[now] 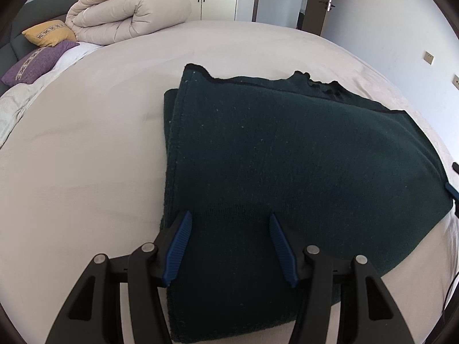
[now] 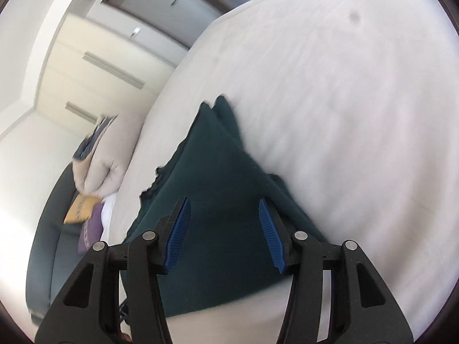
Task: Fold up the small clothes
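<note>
While the dark green garment lies folded mid-frame on the pale bed, your left gripper hovers part-open over its near edge, gripping nothing. Your right gripper likewise stands part-open and empty above it, likely poised for another fold.

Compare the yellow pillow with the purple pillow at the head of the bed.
The yellow pillow lies farther back, against the dark headboard; the purple pillow lies nearer, on the white sheet. The yellow one looks smaller and the purple one longer. Both carry a pale patterned band.
</note>
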Tool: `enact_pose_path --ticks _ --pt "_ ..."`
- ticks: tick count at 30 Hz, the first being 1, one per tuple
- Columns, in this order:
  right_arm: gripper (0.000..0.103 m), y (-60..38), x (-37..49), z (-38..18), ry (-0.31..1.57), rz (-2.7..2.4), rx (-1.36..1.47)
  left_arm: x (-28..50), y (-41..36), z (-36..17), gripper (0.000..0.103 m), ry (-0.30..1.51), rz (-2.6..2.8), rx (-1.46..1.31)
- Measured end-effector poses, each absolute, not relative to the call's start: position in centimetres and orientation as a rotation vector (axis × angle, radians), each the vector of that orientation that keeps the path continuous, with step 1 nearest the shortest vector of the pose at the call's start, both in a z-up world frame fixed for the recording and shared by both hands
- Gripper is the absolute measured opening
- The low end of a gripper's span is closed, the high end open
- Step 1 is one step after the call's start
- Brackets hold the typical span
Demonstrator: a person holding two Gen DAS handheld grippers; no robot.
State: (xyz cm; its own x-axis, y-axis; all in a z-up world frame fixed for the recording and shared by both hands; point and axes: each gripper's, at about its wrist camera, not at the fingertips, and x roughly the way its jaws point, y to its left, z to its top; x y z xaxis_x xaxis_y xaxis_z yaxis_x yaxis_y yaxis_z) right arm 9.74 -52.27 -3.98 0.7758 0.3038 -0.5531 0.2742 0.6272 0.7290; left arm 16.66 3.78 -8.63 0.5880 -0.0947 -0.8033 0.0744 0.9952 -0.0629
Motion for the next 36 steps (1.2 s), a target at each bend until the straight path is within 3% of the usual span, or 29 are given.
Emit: enact_pose_path --ticks 7,13,17,28,36 --pt "0.05 -42.3 11.8 -2.1 0.772 0.314 0.79 16.5 3.9 -8.8 0.06 0.933 -0.102 -0.029" --pt "0.05 -36.0 14.5 -5.2 0.931 0.428 0.722 16.6 4.1 -8.8 0.06 0.932 -0.106 -0.034" --pt "0.046 -38.2 14.2 -7.7 0.914 0.395 0.805 16.6 4.0 -8.9 0.06 0.932 -0.106 -0.033" --pt "0.049 -47.4 12.4 -7.0 0.771 0.155 0.94 16.6 4.1 -7.6 0.058 0.96 -0.095 -0.046" --pt "0.051 -42.4 17.1 -3.5 0.808 0.339 0.819 20.9 2.2 -2.1 0.057 0.85 -0.103 -0.008"
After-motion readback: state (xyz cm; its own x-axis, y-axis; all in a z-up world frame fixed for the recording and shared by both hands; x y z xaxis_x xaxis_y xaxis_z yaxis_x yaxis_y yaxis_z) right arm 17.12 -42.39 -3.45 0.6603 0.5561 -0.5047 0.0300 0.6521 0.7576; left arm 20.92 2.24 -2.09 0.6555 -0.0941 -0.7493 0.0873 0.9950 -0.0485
